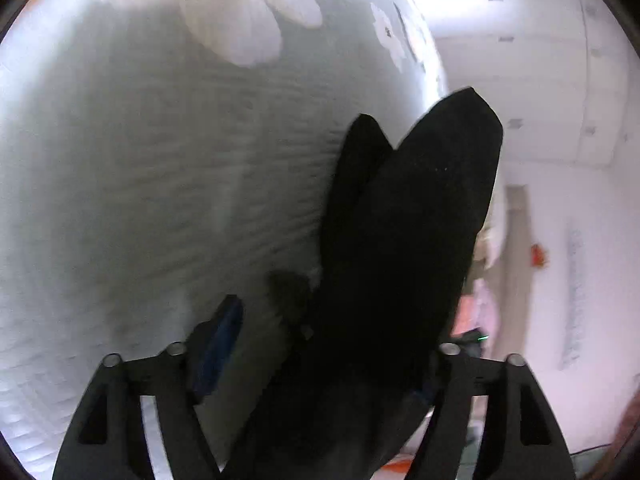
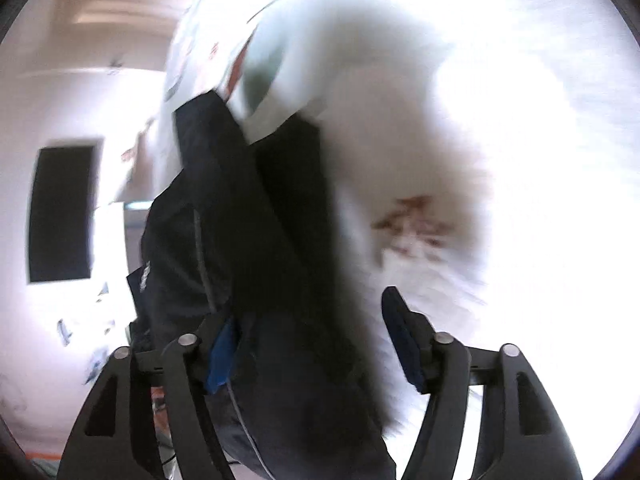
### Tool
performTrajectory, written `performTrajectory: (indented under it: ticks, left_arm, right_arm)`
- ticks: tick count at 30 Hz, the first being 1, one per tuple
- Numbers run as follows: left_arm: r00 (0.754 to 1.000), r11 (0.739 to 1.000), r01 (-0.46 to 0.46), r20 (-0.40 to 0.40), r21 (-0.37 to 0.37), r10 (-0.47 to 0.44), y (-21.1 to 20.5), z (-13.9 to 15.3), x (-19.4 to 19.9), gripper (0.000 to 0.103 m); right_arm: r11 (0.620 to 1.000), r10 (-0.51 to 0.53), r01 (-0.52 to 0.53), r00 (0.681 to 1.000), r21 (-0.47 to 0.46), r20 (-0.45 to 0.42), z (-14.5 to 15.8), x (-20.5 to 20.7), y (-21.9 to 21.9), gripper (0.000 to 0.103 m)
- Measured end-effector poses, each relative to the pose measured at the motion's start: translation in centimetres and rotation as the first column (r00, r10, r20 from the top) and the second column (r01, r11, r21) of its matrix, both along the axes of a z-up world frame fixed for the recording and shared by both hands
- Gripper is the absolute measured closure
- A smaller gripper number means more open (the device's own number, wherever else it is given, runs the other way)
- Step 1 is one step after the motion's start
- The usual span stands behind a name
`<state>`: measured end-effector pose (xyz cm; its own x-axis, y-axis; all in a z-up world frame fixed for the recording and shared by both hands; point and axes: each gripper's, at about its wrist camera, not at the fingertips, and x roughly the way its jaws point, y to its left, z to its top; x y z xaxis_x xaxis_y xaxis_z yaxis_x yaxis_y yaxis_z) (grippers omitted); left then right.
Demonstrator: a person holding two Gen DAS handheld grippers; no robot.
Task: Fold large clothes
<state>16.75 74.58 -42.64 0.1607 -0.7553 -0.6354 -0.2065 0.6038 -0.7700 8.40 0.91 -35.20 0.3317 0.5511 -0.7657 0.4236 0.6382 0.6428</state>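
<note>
Left wrist: left claw (image 1: 320, 344) wide open, black garment (image 1: 408, 220) lying loose between the fingers, lower centre to mid right, over the floral bed (image 1: 140, 160).
Right wrist: right claw (image 2: 316, 340) open; garment (image 2: 240, 240) between the jaws, touching the left pad (image 2: 222, 356), clear of the right. Blurred.

A black garment (image 1: 408, 240) lies on the pale flower-printed bed (image 1: 160, 160).

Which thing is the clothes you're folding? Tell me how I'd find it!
Look at the big pale bedspread with white flowers. Lying over it, running up from between the open left gripper, is a long dark garment. It is the only black thing on that light cloth.
</note>
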Motion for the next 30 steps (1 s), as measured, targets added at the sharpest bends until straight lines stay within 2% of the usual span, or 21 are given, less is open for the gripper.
performTrajectory:
  ticks: [3, 4, 5, 7, 8, 10, 11, 12, 14, 15, 16, 17, 18, 19, 20, 21, 22, 23, 25, 27, 30]
  left_arm:
    - [0.998, 0.986, 0.049, 0.037, 0.16, -0.056, 0.4, 3.4, -0.4, 0.026]
    - [0.996, 0.975, 0.058, 0.056, 0.215, -0.071, 0.3, 4.6, -0.5, 0.026]
    - [0.992, 0.956, 0.052, 0.093, 0.287, -0.082, 0.4, 6.5, -0.7, 0.026]
    - [0.986, 0.921, 0.03, 0.142, 0.388, -0.092, 0.2, 9.3, -1.3, 0.026]
    - [0.978, 0.903, 0.033, 0.171, 0.429, -0.117, -0.5, 11.0, -1.8, 0.026]
    - [0.962, 0.873, 0.06, 0.206, 0.484, -0.181, -3.1, 13.6, -2.6, 0.026]
    - [0.952, 0.862, 0.079, 0.218, 0.501, -0.214, -3.6, 14.7, -2.9, 0.026]
    - [0.936, 0.85, 0.11, 0.235, 0.515, -0.263, -5.8, 15.3, -3.7, 0.026]
    - [0.916, 0.839, 0.133, 0.258, 0.528, -0.308, -9.0, 15.4, -4.1, 0.026]
    - [0.908, 0.835, 0.15, 0.26, 0.529, -0.328, -10.9, 14.9, -4.7, 0.026]
    - [0.901, 0.826, 0.169, 0.255, 0.538, -0.35, -12.9, 13.8, -5.1, 0.026]
    - [0.897, 0.809, 0.178, 0.245, 0.561, -0.367, -15.0, 13.1, -4.9, 0.026]
    - [0.897, 0.773, 0.184, 0.218, 0.607, -0.385, -16.4, 11.2, -4.9, 0.026]
    - [0.9, 0.753, 0.185, 0.198, 0.632, -0.388, -17.3, 10.3, -4.8, 0.026]
    - [0.906, 0.751, 0.172, 0.196, 0.637, -0.374, -17.6, 9.2, -4.8, 0.025]
    - [0.915, 0.768, 0.145, 0.211, 0.624, -0.344, -17.2, 8.5, -4.6, 0.025]
    - [0.921, 0.78, 0.135, 0.213, 0.611, -0.326, -16.9, 8.4, -4.5, 0.026]
    - [0.926, 0.791, 0.13, 0.213, 0.597, -0.313, -16.6, 8.3, -4.4, 0.026]
    - [0.925, 0.784, 0.131, 0.21, 0.606, -0.317, -16.6, 8.5, -4.3, 0.026]
    - [0.928, 0.779, 0.126, 0.206, 0.614, -0.312, -16.4, 8.5, -4.3, 0.026]
    - [0.941, 0.797, 0.1, 0.203, 0.596, -0.27, -16.1, 9.6, -5.0, 0.025]
  right_arm:
    - [0.989, -0.012, 0.006, 0.999, -0.15, -0.042, 3.0, -1.0, 0.3, 0.032]
    - [0.973, -0.012, -0.001, 0.998, -0.232, -0.056, 3.9, -0.9, -2.3, 0.032]
    - [0.94, -0.005, -0.016, 0.998, -0.341, -0.061, 5.9, -0.9, -1.4, 0.032]
    - [0.868, 0.034, -0.051, 0.999, -0.494, -0.043, 9.9, 0.4, 3.0, 0.032]
    - [0.835, 0.074, -0.075, 0.997, -0.545, -0.024, 11.8, 0.6, 4.9, 0.032]
    - [0.798, 0.156, -0.114, 0.988, -0.592, 0.02, 14.4, 1.3, 8.5, 0.032]
    - [0.787, 0.194, -0.135, 0.981, -0.602, 0.033, 14.3, 2.3, 11.9, 0.032]
    - [0.776, 0.256, -0.178, 0.966, -0.605, 0.044, 14.4, 2.6, 15.1, 0.032]
    - [0.764, 0.327, -0.23, 0.943, -0.603, 0.055, 13.8, 2.8, 19.5, 0.032]
    - [0.748, 0.363, -0.258, 0.93, -0.612, 0.051, 13.1, 3.0, 21.4, 0.032]
    - [0.714, 0.403, -0.29, 0.914, -0.637, 0.035, 11.9, 3.2, 23.5, 0.032]
    - [0.688, 0.424, -0.309, 0.905, -0.657, 0.019, 10.7, 3.6, 24.7, 0.032]
    - [0.662, 0.439, -0.327, 0.898, -0.675, -0.004, 9.1, 3.7, 25.8, 0.032]
    - [0.637, 0.45, -0.353, 0.892, -0.685, -0.04, 7.2, 4.1, 26.6, 0.032]
    - [0.62, 0.459, -0.389, 0.884, -0.682, -0.087, 5.0, 4.5, 27.1, 0.032]
    - [0.609, 0.459, -0.402, 0.882, -0.684, -0.109, 3.0, 5.1, 27.3, 0.022]
    - [0.607, 0.448, -0.388, 0.888, -0.694, -0.105, 2.0, 5.2, 27.0, 0.008]
    - [0.614, 0.431, -0.374, 0.897, -0.695, -0.102, 1.7, 5.2, 26.3, 0.003]
    - [0.68, 0.391, -0.352, 0.916, -0.644, -0.089, 1.1, 5.7, 24.7, 0.002]
    - [0.681, 0.379, -0.341, 0.921, -0.649, -0.086, 1.1, 5.8, 24.6, 0.002]
    - [0.676, 0.384, -0.323, 0.922, -0.662, -0.058, 1.9, 4.8, 25.0, 0.002]
